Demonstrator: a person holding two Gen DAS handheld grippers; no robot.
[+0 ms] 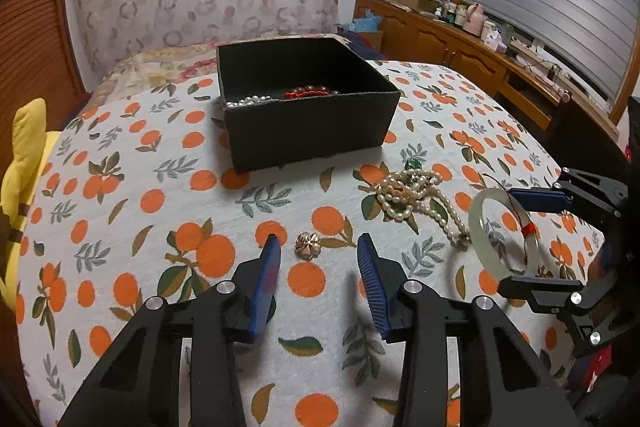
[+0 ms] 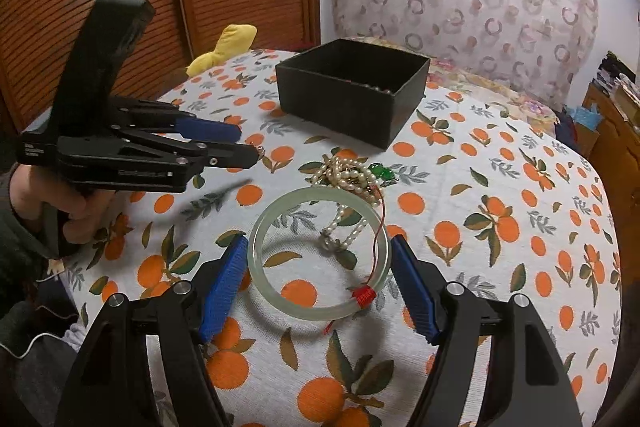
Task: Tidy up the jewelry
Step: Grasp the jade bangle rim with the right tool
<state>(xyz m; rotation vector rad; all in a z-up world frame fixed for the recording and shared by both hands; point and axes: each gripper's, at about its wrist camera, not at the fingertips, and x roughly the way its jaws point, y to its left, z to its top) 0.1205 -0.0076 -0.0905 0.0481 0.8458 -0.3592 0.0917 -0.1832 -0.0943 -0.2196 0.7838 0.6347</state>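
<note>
Right gripper (image 2: 316, 267): blue ribbed pads stand wide on either side of the bangle; the left pad sits right at the rim, but whether either pad presses on it I cannot tell.
Bangle (image 2: 318, 255): smooth pale-green translucent ring, lying flat on the cloth; red thread wound round one spot, a thin red cord trailing off it.
Left gripper (image 1: 316, 247): jaws at a middling gap, nothing between the pads; the brooch lies just beyond the tips.
Brooch (image 1: 307, 242): small gold-toned metal flower, on the cloth.
Pearl heap (image 1: 416, 197): tangle of cream, oval pearl strands with a green stone among them, just beyond the bangle; one strand runs to a metal clasp inside the ring.
Cloth (image 1: 132, 211): woven white fabric printed with oranges and leaves.
Box (image 1: 308, 125): square, open-topped, matte black, farther back; holds a white pearl strand (image 1: 248, 101) at the left and red beads (image 1: 310, 91) at the right.
Hand (image 2: 60, 211): grips the left tool's handle.
</note>
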